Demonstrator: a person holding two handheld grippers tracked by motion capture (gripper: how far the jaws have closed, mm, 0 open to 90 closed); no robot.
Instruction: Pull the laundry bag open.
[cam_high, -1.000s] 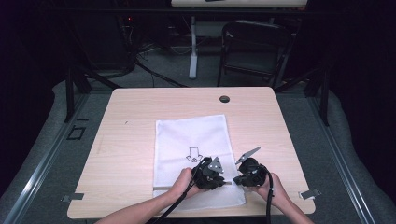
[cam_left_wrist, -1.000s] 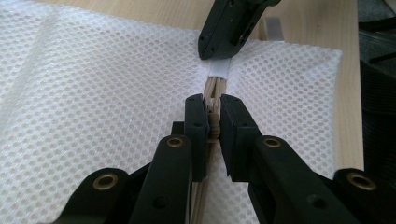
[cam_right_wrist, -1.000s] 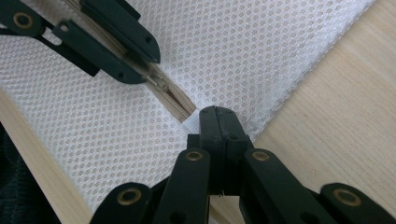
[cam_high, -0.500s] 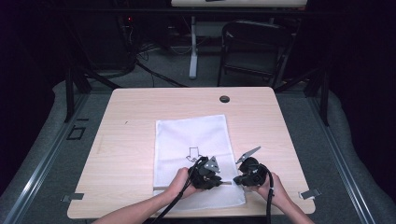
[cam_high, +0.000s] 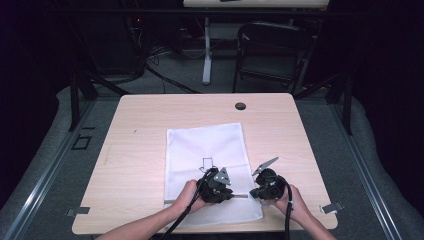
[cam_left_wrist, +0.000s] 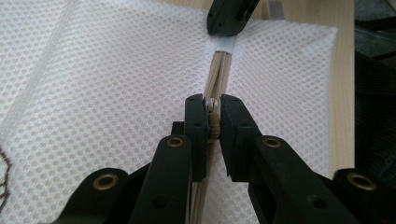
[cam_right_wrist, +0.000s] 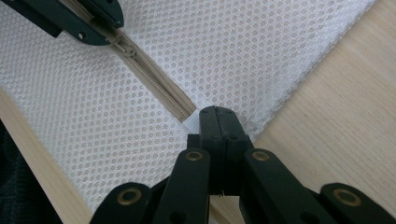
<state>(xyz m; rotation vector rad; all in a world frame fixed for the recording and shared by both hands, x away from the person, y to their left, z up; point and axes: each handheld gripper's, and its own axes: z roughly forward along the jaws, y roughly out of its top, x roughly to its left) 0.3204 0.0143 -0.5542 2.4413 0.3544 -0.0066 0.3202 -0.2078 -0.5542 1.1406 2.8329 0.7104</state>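
A white mesh bag (cam_high: 205, 145) lies flat on the wooden table (cam_high: 135, 150), its beige zipper (cam_left_wrist: 218, 74) running along the near end. My left gripper (cam_left_wrist: 213, 105) is shut on the zipper pull (cam_left_wrist: 213, 108); in the high view the left gripper (cam_high: 235, 195) points right. My right gripper (cam_right_wrist: 217, 116) is shut on the white fabric tab (cam_right_wrist: 190, 124) at the zipper's end, near the bag's right edge. In the high view the right gripper (cam_high: 252, 194) faces the left one, a short gap apart. The zipper (cam_right_wrist: 159, 79) runs between them, and the left gripper (cam_right_wrist: 93, 23) shows at its far end.
A small black round piece (cam_high: 240, 106) sits at the table's far edge. A dark outline (cam_high: 207, 162) is printed on the bag just beyond the left gripper. Metal clips (cam_high: 331, 207) stick out at the near corners. A chair (cam_high: 272, 50) stands behind the table.
My left gripper has slid slightly left along the zipper, away from the right gripper. The right gripper has stayed put.
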